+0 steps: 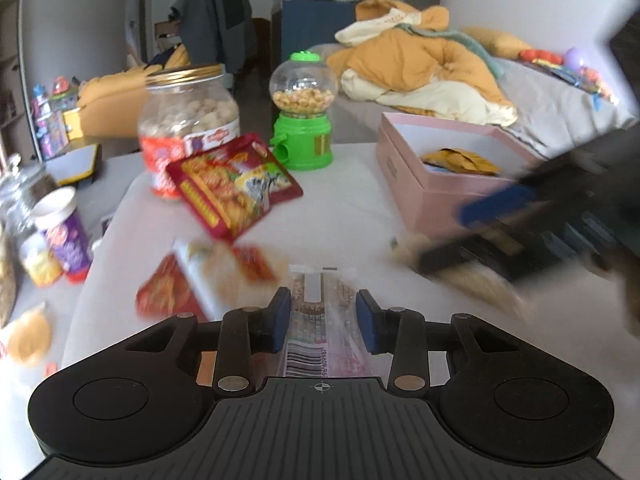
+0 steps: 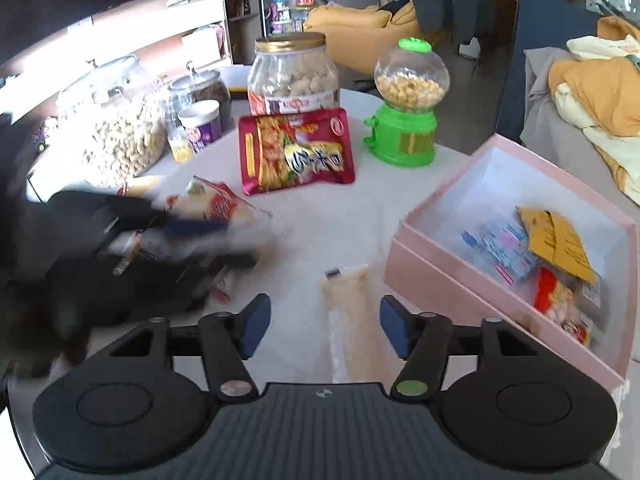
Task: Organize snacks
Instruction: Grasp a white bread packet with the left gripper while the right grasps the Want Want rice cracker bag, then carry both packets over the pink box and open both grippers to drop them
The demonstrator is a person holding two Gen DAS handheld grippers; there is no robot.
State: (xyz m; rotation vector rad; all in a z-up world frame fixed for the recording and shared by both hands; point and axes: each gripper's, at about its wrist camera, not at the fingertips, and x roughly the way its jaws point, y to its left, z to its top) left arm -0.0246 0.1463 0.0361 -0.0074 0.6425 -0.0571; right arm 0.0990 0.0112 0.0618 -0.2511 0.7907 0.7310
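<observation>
a grey bed (image 1: 552, 100) heaped with yellow bedding (image 1: 416, 68) stands behind the white table (image 1: 340, 208); shelves (image 2: 160, 40) at its left.

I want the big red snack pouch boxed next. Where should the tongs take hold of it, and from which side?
Grip the red pouch at its flat sealed side edge, coming from the front. It seems to lean tilted against the gold-lidded jar, so its edges look clear of the table; the green dispenser crowds one side.

White table (image 2: 320, 216); pink box (image 2: 472, 280), red packet (image 2: 296, 152)
</observation>
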